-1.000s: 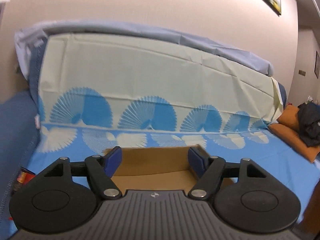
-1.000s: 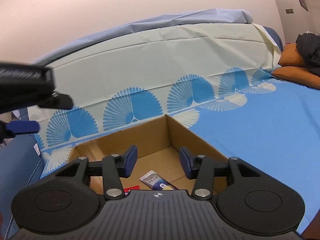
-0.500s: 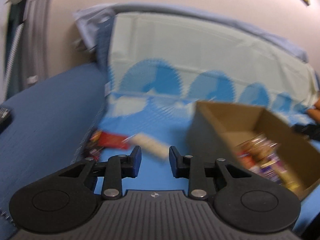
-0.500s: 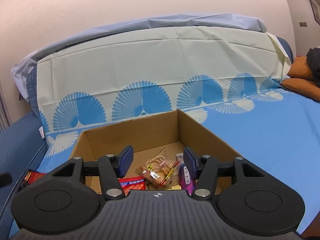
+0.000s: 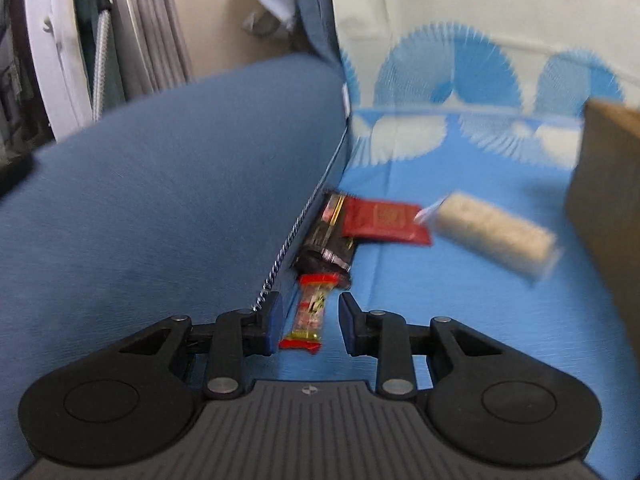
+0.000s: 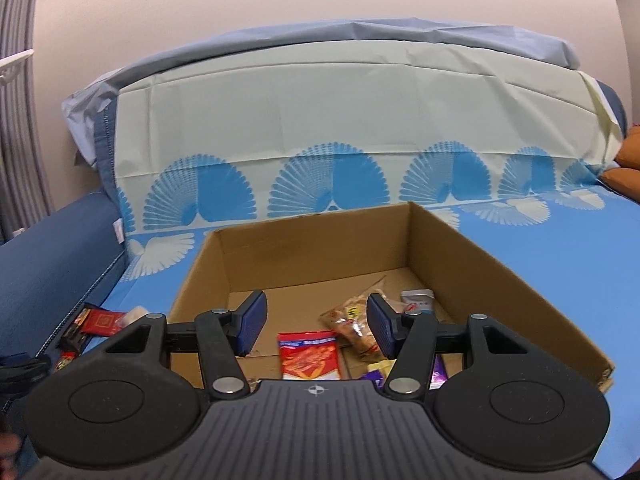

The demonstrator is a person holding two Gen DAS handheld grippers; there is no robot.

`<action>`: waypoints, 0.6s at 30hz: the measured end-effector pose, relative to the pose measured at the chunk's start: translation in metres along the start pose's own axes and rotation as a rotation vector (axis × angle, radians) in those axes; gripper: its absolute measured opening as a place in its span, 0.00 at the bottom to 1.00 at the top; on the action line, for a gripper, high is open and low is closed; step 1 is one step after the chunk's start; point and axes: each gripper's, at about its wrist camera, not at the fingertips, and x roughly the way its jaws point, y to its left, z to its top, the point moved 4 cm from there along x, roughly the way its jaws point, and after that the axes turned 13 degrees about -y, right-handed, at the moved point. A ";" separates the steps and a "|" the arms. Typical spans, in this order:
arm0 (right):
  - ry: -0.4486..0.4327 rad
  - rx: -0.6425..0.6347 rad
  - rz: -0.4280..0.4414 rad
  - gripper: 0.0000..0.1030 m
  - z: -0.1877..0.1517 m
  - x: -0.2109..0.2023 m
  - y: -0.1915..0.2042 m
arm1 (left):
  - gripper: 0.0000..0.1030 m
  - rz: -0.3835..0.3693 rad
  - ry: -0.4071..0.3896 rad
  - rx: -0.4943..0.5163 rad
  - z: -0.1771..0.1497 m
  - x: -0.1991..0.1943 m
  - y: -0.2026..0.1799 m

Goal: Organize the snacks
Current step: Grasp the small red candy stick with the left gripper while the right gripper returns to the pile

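A blue fan-print sheet [image 5: 460,280] covered the sofa. The left gripper [image 5: 310,322], angled down, stood narrowly parted around a small red-ended snack [image 5: 310,312], not pressing it. The right gripper [image 6: 316,324] gaped empty above the cardboard box [image 6: 500,280].

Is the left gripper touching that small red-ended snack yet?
Apart. The left wrist view shows blue cloth between each pad and the small snack lying between the left gripper's open jaws.

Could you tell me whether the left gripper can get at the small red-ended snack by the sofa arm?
Probably yes: the left gripper has its jaws open around that snack, untouched, though the sofa arm crowds one side.
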 end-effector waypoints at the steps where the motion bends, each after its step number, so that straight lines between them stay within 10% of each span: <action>1: -0.006 0.002 0.009 0.56 0.001 -0.001 0.002 | 0.34 0.008 0.018 0.013 -0.004 0.008 -0.001; 18: 0.136 -0.175 0.300 0.73 0.035 0.042 0.123 | 0.19 -0.121 0.027 -0.195 -0.008 0.000 0.014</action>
